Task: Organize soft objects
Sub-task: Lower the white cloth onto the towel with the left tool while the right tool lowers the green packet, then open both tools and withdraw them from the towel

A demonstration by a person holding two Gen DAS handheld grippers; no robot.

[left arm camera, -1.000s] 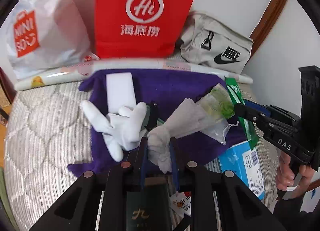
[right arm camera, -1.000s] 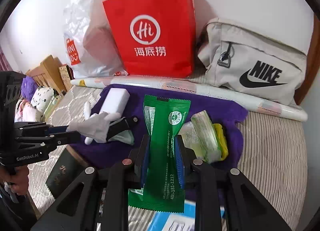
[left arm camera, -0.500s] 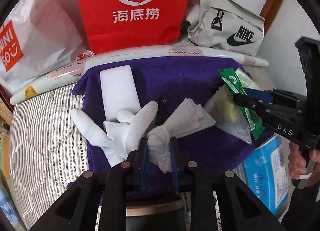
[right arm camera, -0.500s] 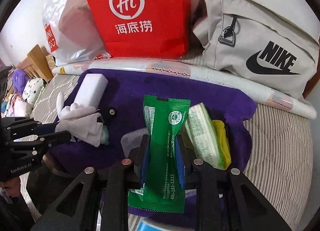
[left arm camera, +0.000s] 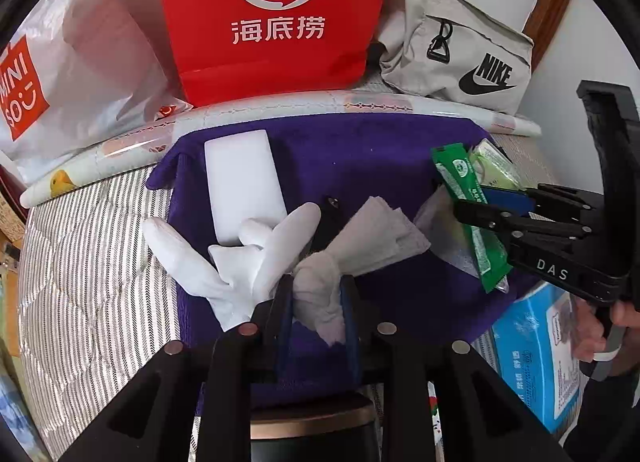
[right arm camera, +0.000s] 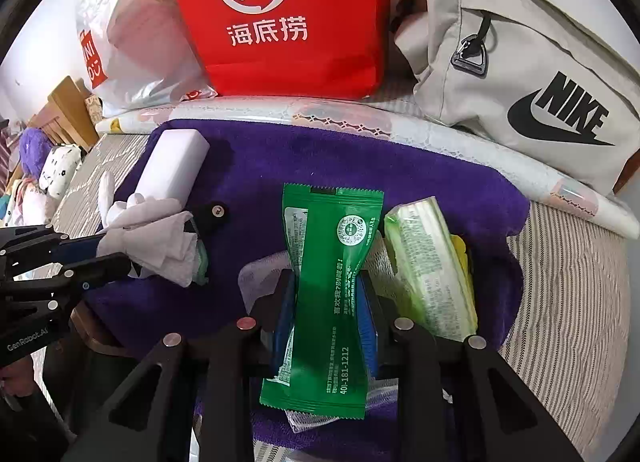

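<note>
Right wrist: right tongs (right arm camera: pixel 327 302), angled down, opening around green packet (right arm camera: pixel 330 282).

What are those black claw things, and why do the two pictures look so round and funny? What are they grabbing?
The claws are two grabbing tools, and a person holds one in each hand. You can see a hand on one handle. Each tool carries a small camera with a round lens, which bends the picture. One picture looks along the left gripper, the other along the right gripper.

The left gripper is pinching a crumpled white cloth. The right gripper has a green packet between its fingers, and its jaws are opening.

Everything lies on a purple towel spread on a striped bed. On the towel are also a white glove, a white block and a pale green tissue pack. Behind stand a red bag, a white plastic bag and a grey bag.
</note>
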